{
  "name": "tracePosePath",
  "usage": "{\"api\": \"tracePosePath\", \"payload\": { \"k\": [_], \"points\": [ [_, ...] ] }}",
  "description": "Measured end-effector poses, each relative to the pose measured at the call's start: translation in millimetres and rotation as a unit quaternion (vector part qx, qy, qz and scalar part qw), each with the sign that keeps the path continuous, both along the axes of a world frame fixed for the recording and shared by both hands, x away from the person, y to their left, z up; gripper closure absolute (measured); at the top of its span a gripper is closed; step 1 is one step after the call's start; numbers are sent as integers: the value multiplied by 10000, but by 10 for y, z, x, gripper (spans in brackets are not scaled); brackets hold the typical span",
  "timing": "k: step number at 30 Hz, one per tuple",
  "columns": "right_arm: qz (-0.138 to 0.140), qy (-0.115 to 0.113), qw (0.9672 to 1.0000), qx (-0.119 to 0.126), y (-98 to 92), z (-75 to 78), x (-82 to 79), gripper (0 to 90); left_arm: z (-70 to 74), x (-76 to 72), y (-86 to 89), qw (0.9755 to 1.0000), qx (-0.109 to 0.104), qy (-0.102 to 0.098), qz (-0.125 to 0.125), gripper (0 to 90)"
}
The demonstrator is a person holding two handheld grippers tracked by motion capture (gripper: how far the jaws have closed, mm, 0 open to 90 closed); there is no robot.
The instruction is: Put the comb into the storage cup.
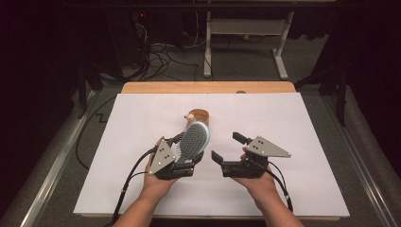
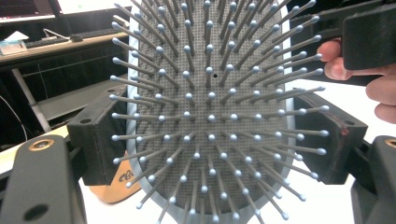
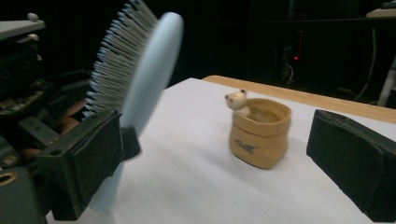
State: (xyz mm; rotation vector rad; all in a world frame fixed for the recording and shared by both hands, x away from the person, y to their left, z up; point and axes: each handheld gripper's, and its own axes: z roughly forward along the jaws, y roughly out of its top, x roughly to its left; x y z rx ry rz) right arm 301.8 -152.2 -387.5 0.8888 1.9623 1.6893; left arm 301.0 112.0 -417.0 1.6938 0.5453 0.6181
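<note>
Paper sheet (image 1: 293, 189), one and white, covers most of the single wooden table (image 1: 142, 88) and fills the middle of the high view. One paddle hairbrush (image 1: 194, 140) stands up off it at centre frame, pale blue with grey ball-tipped bristles; the left gripper (image 1: 187, 165) is clamped on its lower part, jaws pressed against both edges as the left gripper view shows, the bristle face turned toward that camera. The right gripper (image 1: 226, 147), one of the two tools, sits just right of the brush with its jaws spread wide and nothing between them; in the right gripper view its near jaw lies close beside the brush's back, though I cannot tell whether it touches. One small tan pouch-shaped pot (image 1: 201, 116) with a single little bear figure (image 1: 190, 117) at its rim stands behind the brush, above centre frame, apart from both grippers.

By my reading, the brush is lifted and held, likely for a handover or for standing it in the pot. Next move calls for carrying the brush up-frame and lowering its handle end into the pot's mouth without knocking the bear.
</note>
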Motion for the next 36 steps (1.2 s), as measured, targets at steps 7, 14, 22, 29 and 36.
{"api": "tracePosePath", "payload": {
  "k": [7, 14, 22, 29, 36],
  "points": [
    [266, 11, 9996, 122, 168, 62, -45, 41, -22, -23, -43, 10000, 55, -11, -13, 202],
    [323, 81, 9993, 176, 237, 92, -21, 53, -16, -43, -74, 10000, 32, -31, -37, 203],
    [370, 112, 9986, 359, 268, 162, 42, 96, -33, -75, -155, 9999, 100, -27, -94, 202],
    [379, 185, 9984, 380, 285, 181, 65, 126, -34, -108, -211, 9998, 137, -31, -114, 202],
    [435, 262, 9976, 471, 289, 190, 86, 189, -40, -117, -231, 9999, 139, -33, -96, 202]
  ]
}}
